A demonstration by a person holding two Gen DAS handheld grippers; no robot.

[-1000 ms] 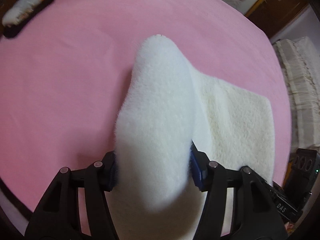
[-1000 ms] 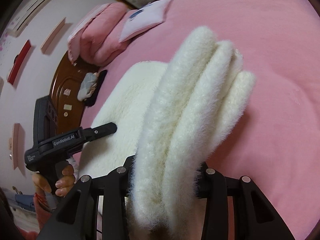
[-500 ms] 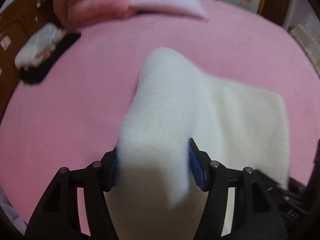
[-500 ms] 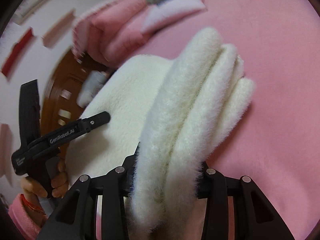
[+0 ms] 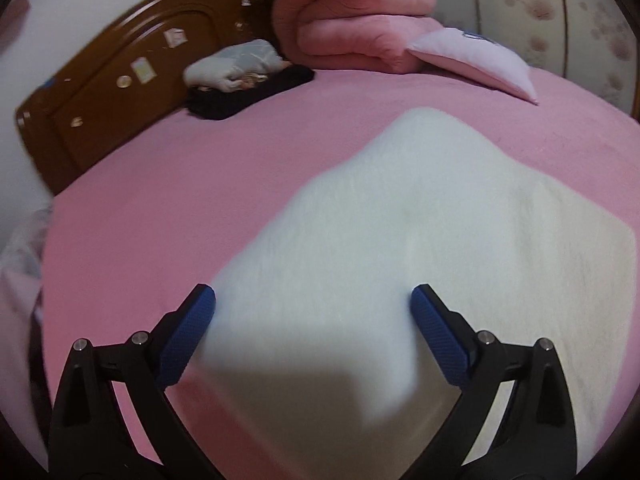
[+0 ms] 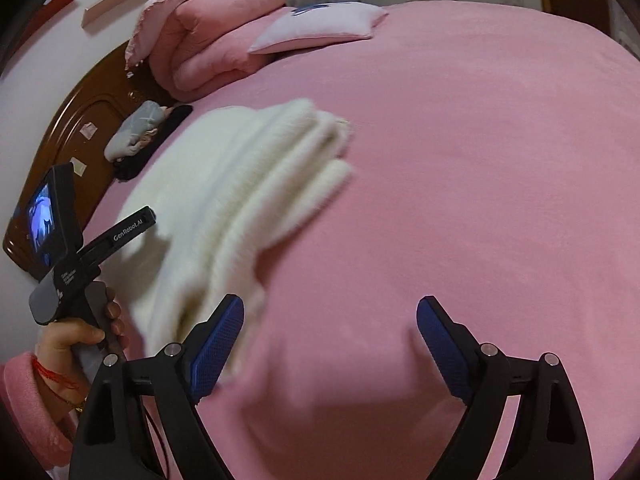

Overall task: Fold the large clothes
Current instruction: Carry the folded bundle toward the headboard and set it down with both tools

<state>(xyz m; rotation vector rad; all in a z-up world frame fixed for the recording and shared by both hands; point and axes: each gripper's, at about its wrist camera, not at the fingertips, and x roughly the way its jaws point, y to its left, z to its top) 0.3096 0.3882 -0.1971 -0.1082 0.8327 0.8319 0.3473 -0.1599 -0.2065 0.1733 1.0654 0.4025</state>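
The white fleece garment (image 5: 400, 240) lies folded on the pink bed (image 5: 160, 200), its long axis running away from the person toward the wooden headboard (image 5: 100, 92). In the left wrist view the near end of the fold sits right between the blue pads of the left gripper (image 5: 312, 304), so this hand is the closer one for any next smoothing or re-grip. In the right wrist view the stacked edges of the garment lie off to the left of the right gripper (image 6: 330, 320), brushing past its left pad, with only bare sheet between the fingers.

Both grippers stand wide open and hold nothing. Their jaws have just been opening: a second ago each one pinched a thick roll of fleece lifted off the bed, and now that roll has dropped flat onto the rest of the garment. The left hand (image 6: 76, 336) has also swung down and forward, bringing the headboard, the pink quilt (image 5: 352, 20) and the pillow (image 5: 476, 60) into sight.
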